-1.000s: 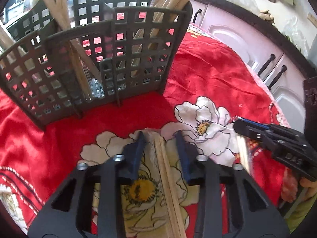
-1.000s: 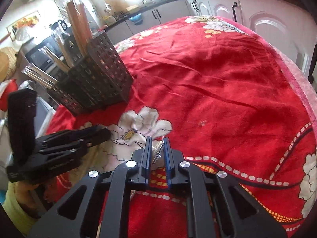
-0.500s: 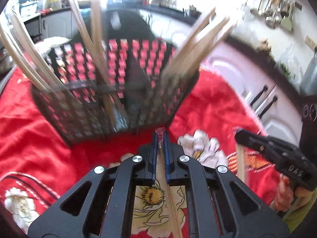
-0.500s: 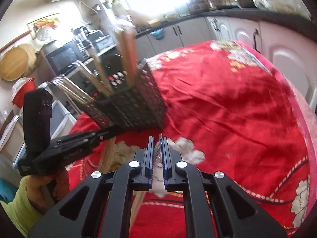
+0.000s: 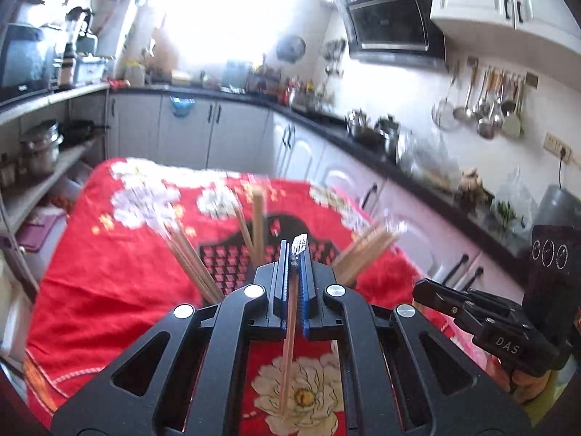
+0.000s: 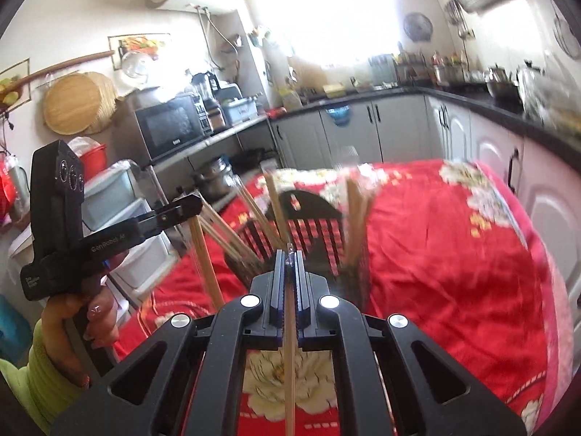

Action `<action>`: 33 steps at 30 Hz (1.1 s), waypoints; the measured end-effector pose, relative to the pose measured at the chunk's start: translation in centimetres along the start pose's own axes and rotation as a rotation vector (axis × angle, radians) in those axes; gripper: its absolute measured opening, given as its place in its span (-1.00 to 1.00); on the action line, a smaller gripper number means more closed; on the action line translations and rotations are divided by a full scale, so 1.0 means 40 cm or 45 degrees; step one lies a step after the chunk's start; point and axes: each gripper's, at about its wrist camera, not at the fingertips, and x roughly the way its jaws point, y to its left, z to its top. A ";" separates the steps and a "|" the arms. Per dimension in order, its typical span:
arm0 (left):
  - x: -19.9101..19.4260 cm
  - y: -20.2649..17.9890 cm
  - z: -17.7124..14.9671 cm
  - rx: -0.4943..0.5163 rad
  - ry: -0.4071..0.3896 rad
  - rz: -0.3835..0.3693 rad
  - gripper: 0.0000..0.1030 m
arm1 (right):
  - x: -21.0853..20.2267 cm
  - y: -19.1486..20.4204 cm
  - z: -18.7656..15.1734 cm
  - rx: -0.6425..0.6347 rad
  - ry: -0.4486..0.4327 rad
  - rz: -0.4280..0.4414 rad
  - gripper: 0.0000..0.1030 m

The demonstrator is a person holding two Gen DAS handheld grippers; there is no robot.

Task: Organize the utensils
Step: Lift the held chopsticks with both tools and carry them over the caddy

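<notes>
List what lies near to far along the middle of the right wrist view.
Right hand-held gripper shut on a chopstick → black utensil basket with upright chopsticks → red floral tablecloth → grey cabinets → bright window.

Matt black plastic basket point(image 5: 232, 258) holds pale wooden chopsticks point(image 5: 258, 221) on soft red floral cloth point(image 5: 109, 283)
</notes>
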 end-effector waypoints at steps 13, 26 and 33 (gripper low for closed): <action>-0.075 0.009 0.146 -0.005 -0.212 0.038 -0.95 | -0.028 0.058 0.160 -0.077 -0.249 -0.012 -0.91; -0.073 0.009 0.234 0.013 -0.379 0.174 -0.95 | -0.011 0.032 0.297 -0.144 -0.515 -0.123 -0.91; -0.036 0.006 0.223 0.017 -0.397 0.197 -0.95 | 0.033 -0.013 0.307 -0.113 -0.593 -0.113 -0.91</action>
